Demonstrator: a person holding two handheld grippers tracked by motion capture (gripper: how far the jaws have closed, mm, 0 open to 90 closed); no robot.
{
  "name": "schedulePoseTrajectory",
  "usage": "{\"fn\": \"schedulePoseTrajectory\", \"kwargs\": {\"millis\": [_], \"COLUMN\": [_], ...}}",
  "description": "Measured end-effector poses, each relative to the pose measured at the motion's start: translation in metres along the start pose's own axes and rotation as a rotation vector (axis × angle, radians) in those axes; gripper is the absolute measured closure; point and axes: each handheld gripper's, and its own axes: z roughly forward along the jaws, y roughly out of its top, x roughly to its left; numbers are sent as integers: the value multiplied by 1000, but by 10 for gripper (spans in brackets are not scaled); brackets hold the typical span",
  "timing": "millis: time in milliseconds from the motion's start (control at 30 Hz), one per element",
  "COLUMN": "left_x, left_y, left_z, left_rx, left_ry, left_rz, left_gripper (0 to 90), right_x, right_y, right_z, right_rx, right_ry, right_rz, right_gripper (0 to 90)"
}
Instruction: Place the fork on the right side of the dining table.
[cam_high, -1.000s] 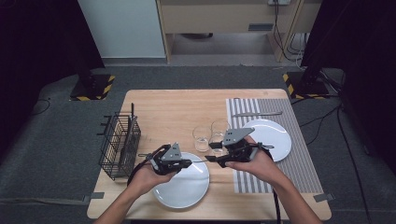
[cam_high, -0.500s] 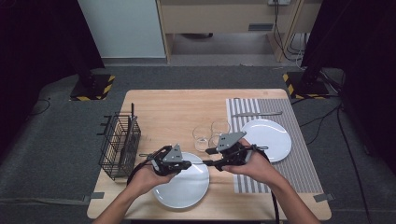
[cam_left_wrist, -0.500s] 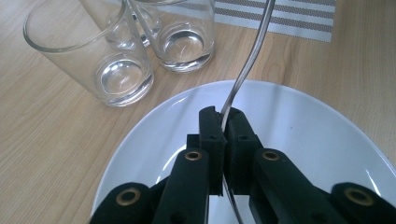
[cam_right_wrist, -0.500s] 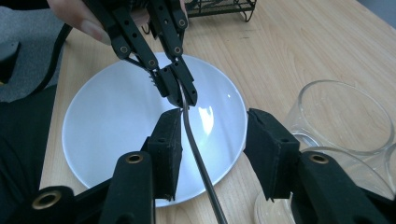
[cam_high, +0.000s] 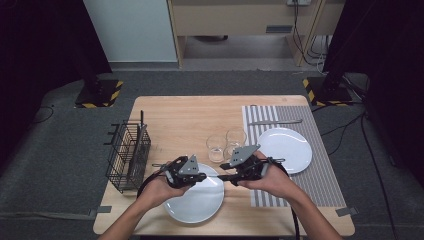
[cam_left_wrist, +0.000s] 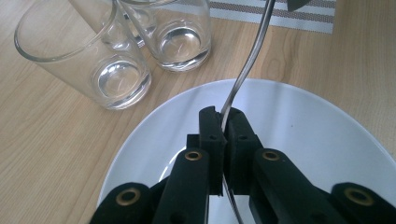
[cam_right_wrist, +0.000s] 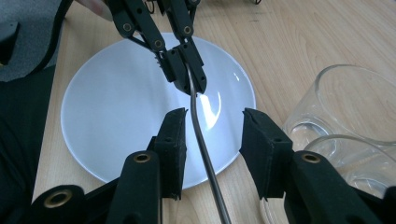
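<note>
A thin metal utensil handle (cam_left_wrist: 247, 60) rises from my left gripper (cam_left_wrist: 224, 126), which is shut on it above a white plate (cam_left_wrist: 303, 121). In the high view the left gripper (cam_high: 202, 176) and right gripper (cam_high: 226, 176) face each other tip to tip over the plate (cam_high: 195, 207). In the right gripper view the handle (cam_right_wrist: 201, 140) runs between the jaws of my right gripper (cam_right_wrist: 212, 128). Those jaws have just been closing, but a gap remains on each side of the handle. The left gripper (cam_right_wrist: 184, 70) shows beyond, clamped on the far end.
Two empty glasses (cam_high: 216, 147) (cam_high: 236, 136) stand just behind the grippers, close to the right jaw (cam_right_wrist: 345, 107). A black wire basket (cam_high: 129, 155) sits at the left edge. A striped mat (cam_high: 320, 175) on the right carries a second white plate (cam_high: 285, 147) and a utensil (cam_high: 275, 121).
My right gripper has slid a little left and nearer, up to the left gripper's tip. The left hand has stayed where it was.
</note>
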Motion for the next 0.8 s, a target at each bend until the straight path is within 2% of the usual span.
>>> {"fn": "schedulePoseTrajectory", "kwargs": {"millis": [267,800], "left_x": [-2,-2], "left_y": [0,4], "left_z": [5,6], "left_rx": [27,44], "left_ry": [-1,-13], "left_rz": [19,33], "left_gripper": [870,870], "right_x": [1,5], "right_y": [-3,-9], "right_z": [2,12], "right_rx": [12,52], "right_ry": [-2,-1], "right_rz": [-12,-45], "right_gripper": [626,671]}}
